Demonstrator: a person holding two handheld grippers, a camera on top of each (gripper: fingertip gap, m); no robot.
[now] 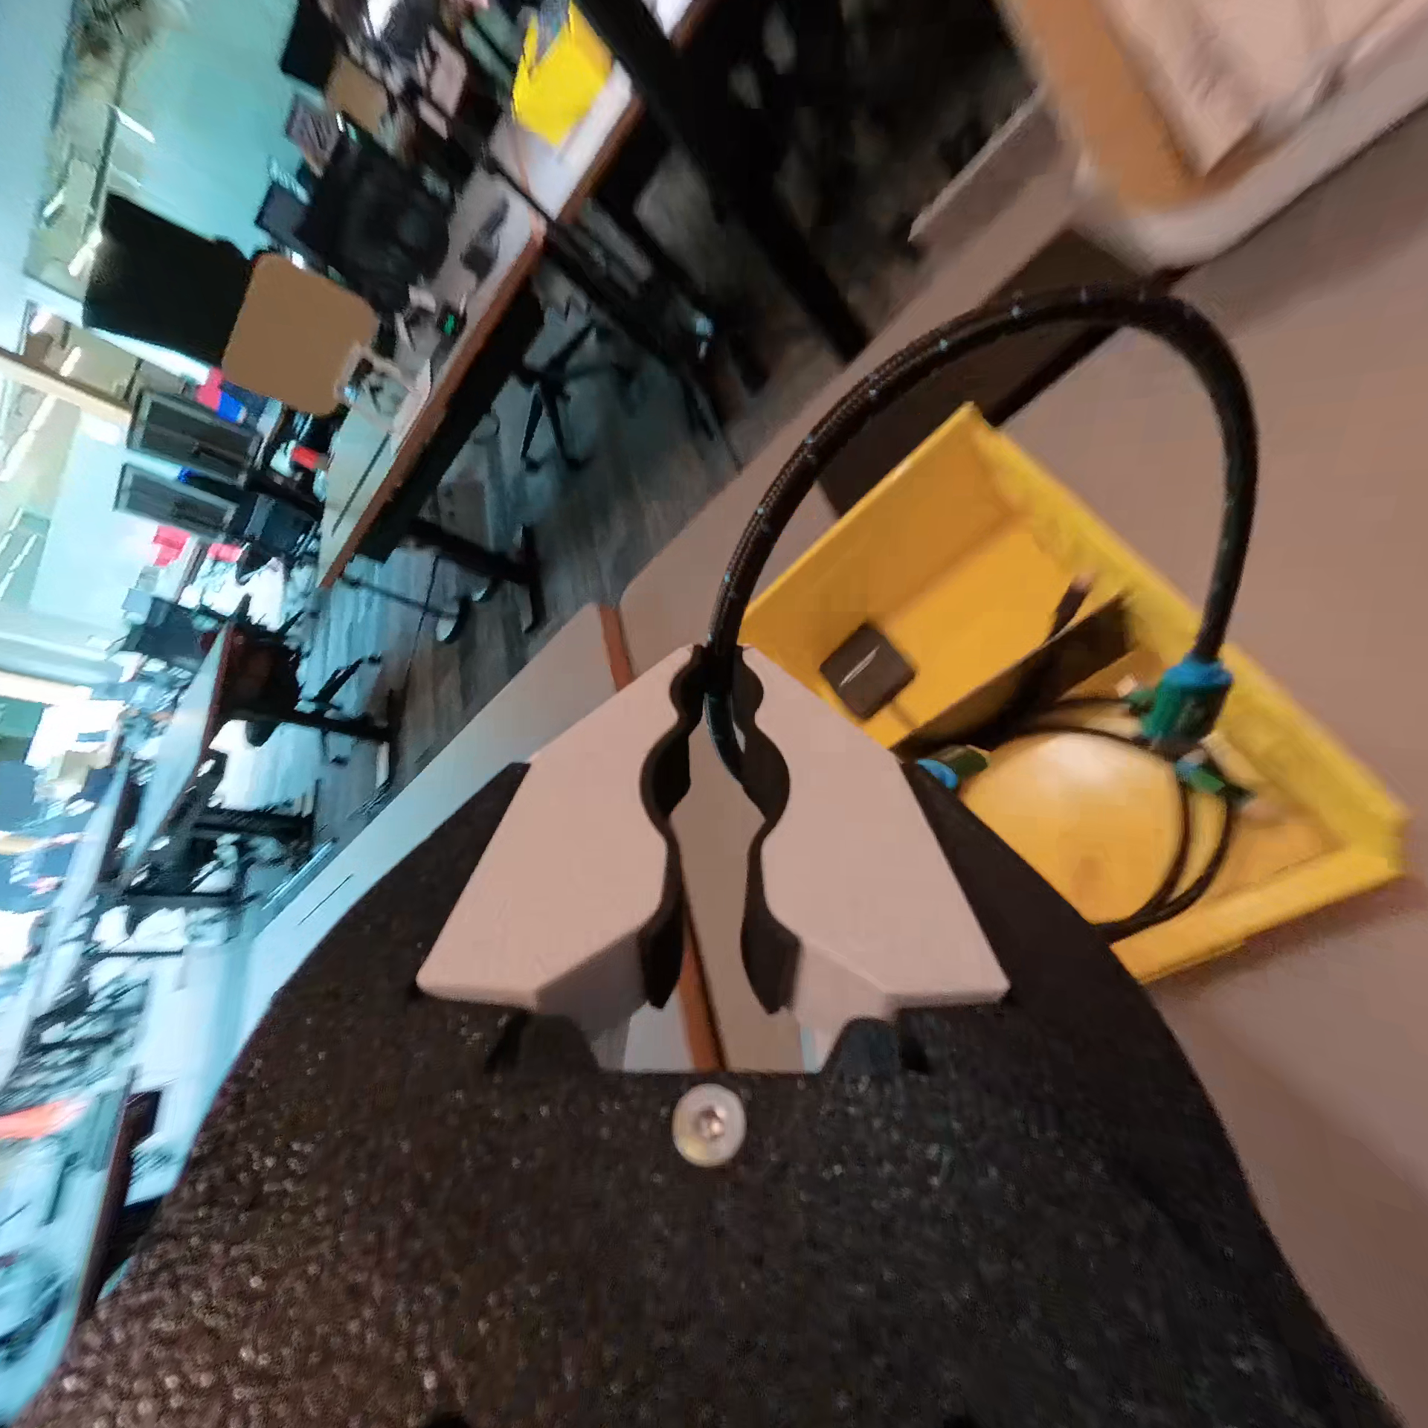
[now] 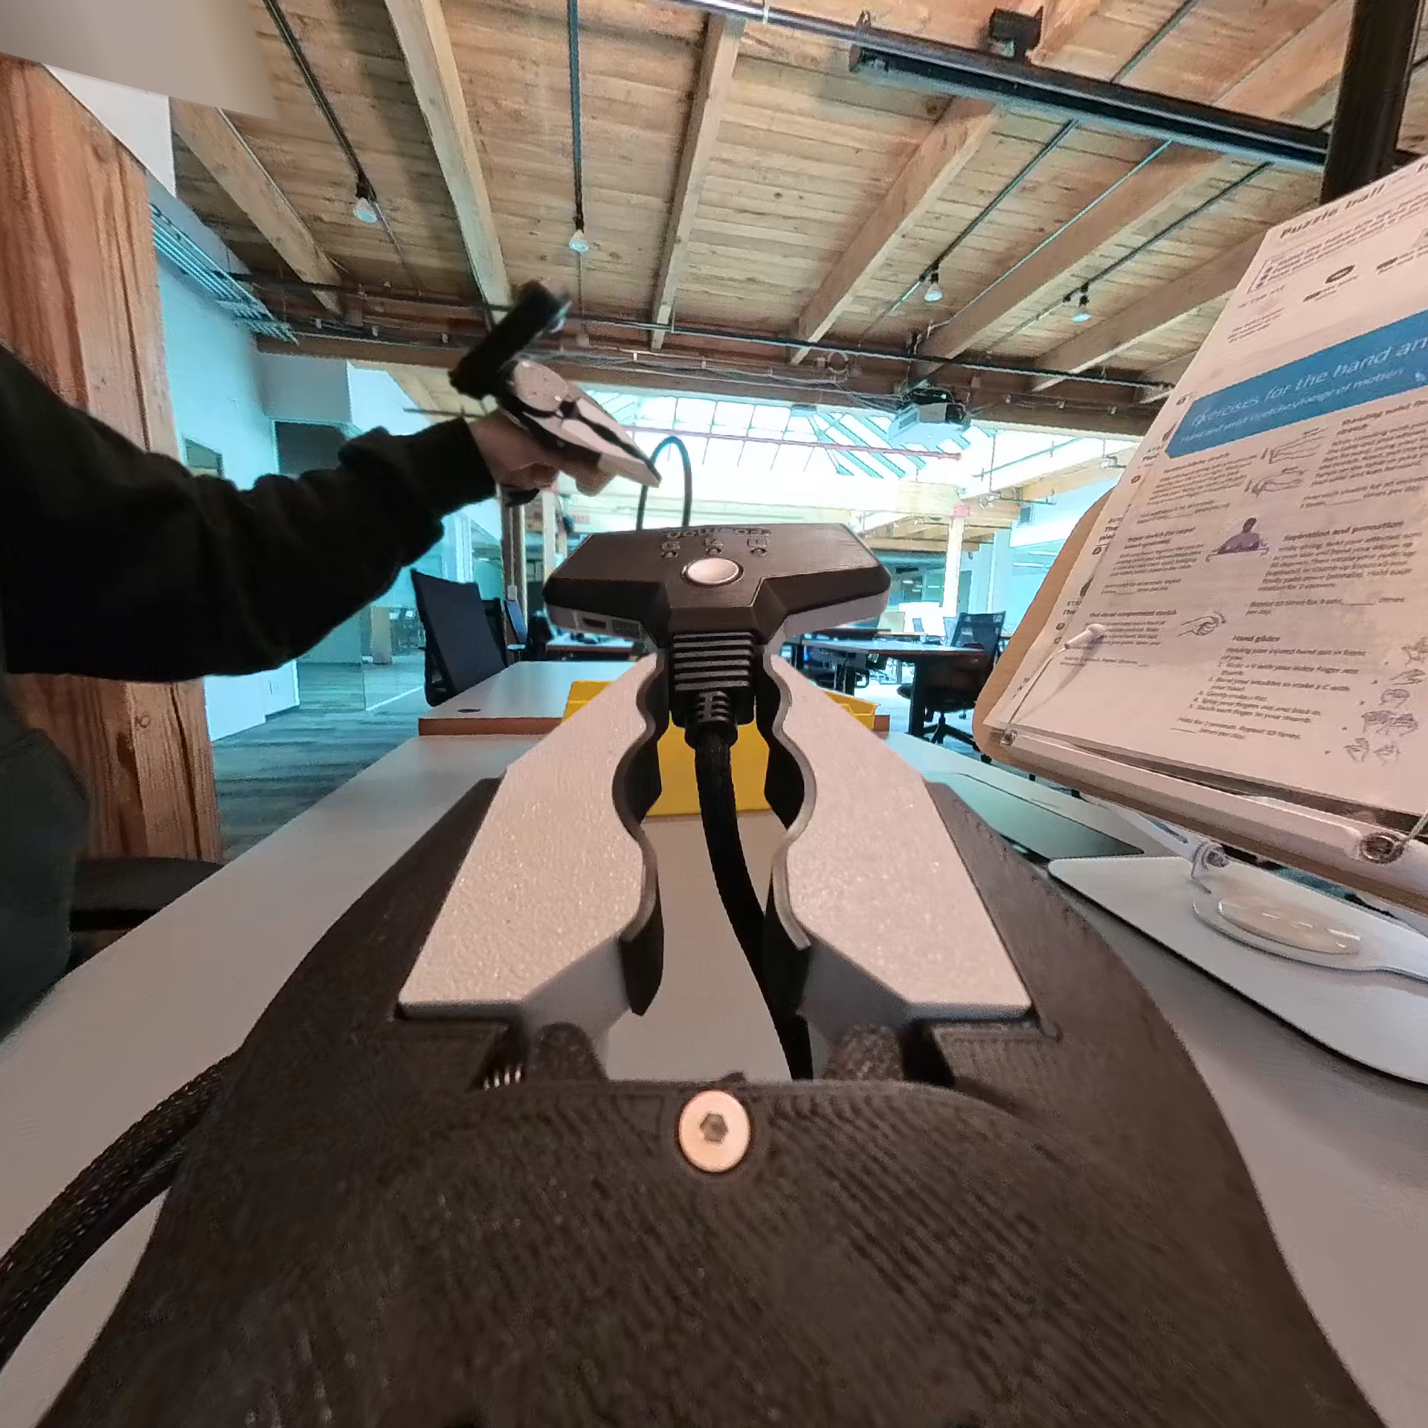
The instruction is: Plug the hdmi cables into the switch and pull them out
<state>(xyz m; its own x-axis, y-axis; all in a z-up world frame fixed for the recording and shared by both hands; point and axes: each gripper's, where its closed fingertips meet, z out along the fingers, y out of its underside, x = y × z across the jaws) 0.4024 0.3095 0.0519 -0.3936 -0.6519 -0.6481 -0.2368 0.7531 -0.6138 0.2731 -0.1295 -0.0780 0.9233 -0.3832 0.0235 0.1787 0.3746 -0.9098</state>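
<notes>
1. The right gripper (image 2: 712, 688) has its fingers closed on the ribbed neck of the switch (image 2: 715, 576), which is held up at 12 o'clock, its side ports facing 9 o'clock.
2. The left gripper (image 1: 715, 699) pinches a braided HDMI cable (image 1: 997, 340) near the fingertips; the cable arcs over and its teal plug (image 1: 1182, 699) dangles at 3 o'clock above the yellow bin (image 1: 912, 541).
3. In the right wrist view, the left gripper hovers at 10 o'clock from the switch, angled downward; the plug likely needs turning toward the ports.
</notes>
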